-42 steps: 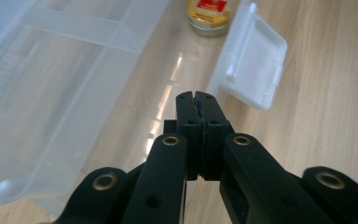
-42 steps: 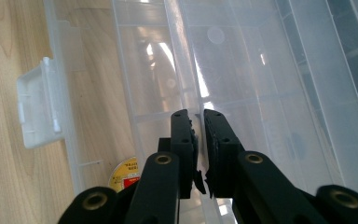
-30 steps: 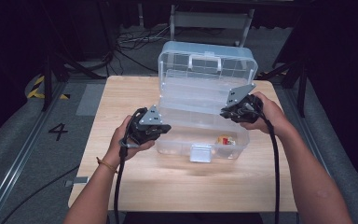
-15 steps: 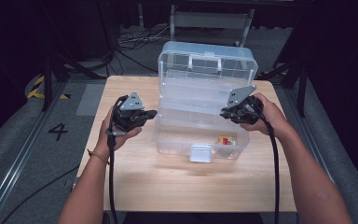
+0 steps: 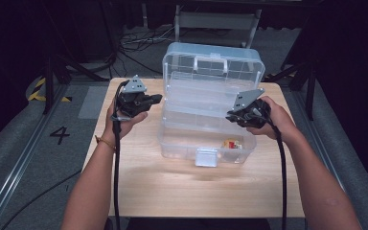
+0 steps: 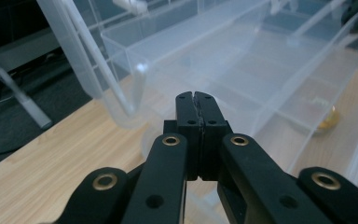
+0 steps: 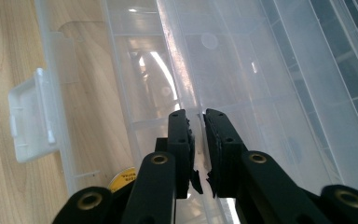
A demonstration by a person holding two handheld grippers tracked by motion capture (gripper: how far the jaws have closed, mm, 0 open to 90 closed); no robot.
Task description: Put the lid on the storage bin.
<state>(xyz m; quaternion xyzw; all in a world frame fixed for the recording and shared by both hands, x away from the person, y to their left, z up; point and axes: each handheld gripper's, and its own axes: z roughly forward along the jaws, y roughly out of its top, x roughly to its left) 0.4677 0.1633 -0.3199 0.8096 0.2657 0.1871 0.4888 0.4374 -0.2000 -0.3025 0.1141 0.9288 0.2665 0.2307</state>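
A clear plastic toolbox (image 5: 191,139) stands open on the wooden table (image 5: 172,187), its lid (image 5: 211,67) upright at the back. My right gripper (image 5: 230,116) sits at the box's right side, jaws nipped on a thin clear wall of the inner tray (image 7: 182,79), which runs between them (image 7: 196,114). My left gripper (image 5: 157,99) hovers left of the box, shut and empty, pointing at it; its jaws (image 6: 196,95) meet in front of the clear tray's corner (image 6: 135,74). A small yellow-and-red item (image 5: 231,143) lies in the bottom of the box.
The box's white latch (image 5: 206,157) hangs at its front, toward me. Bare wood lies in front of the box and to its left. Dark floor, cables and a metal frame (image 5: 215,19) surround the table.
My left gripper has drawn back leftward and a little upward from the box's front left side. The right gripper has kept its place on the tray wall.
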